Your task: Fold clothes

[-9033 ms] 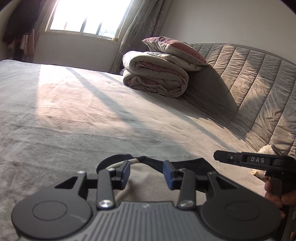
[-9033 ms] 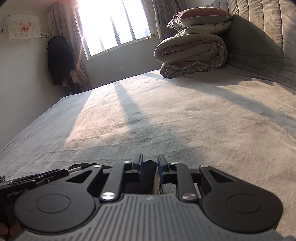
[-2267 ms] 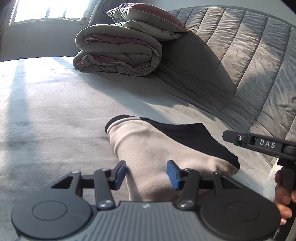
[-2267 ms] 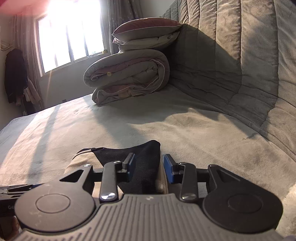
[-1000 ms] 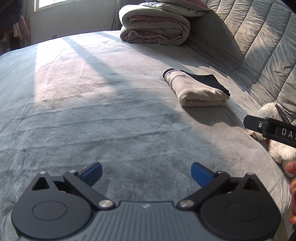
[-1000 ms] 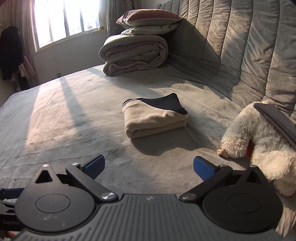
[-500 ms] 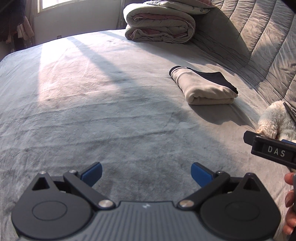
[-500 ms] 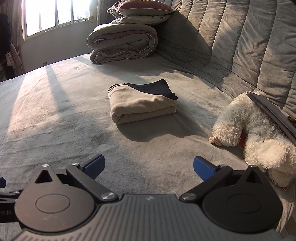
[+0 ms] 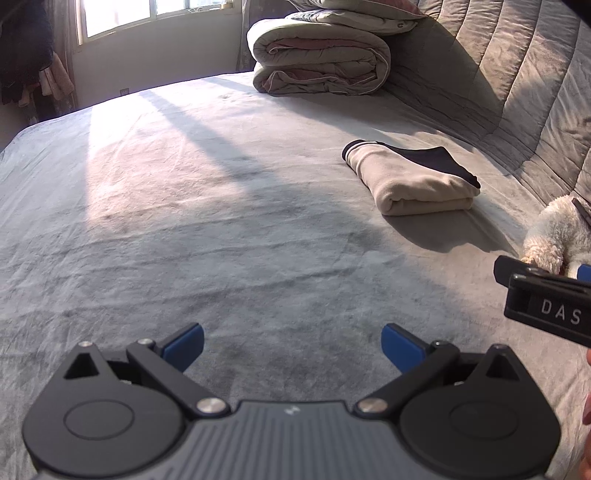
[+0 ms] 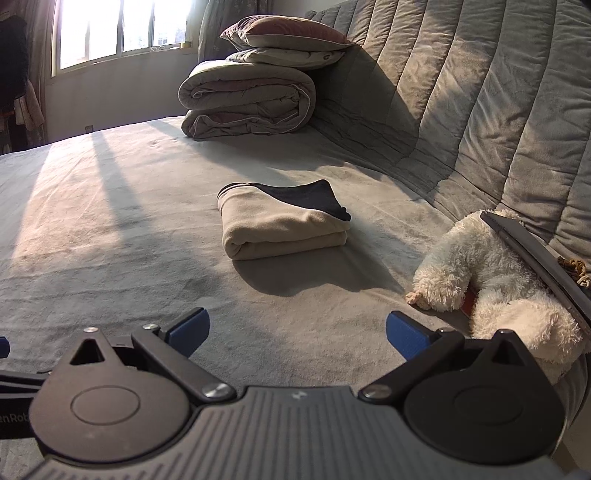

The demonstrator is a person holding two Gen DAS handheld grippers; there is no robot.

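Note:
A beige and black garment (image 9: pixel 413 181) (image 10: pixel 282 221) lies folded into a neat bundle on the grey bed, near the padded headboard. My left gripper (image 9: pixel 291 345) hovers over bare bedding well short of it, wide open, nothing between its blue pads. My right gripper (image 10: pixel 297 332) is also wide open and empty, held back from the bundle. The right tool's black body (image 9: pixel 546 306) shows at the right edge of the left wrist view, with part of a hand beside it.
A rolled duvet with pillows on top (image 9: pixel 321 62) (image 10: pixel 251 96) sits at the far end of the bed. A white plush dog (image 10: pixel 495 277) (image 9: pixel 557 232) lies against the quilted headboard (image 10: pixel 480 110) on the right. A window (image 10: pixel 118 29) lights the bed.
Both grippers let go of the folded garment and drew back from it, opening wide. Over the last second the bundle stays put and both views shift only slightly.

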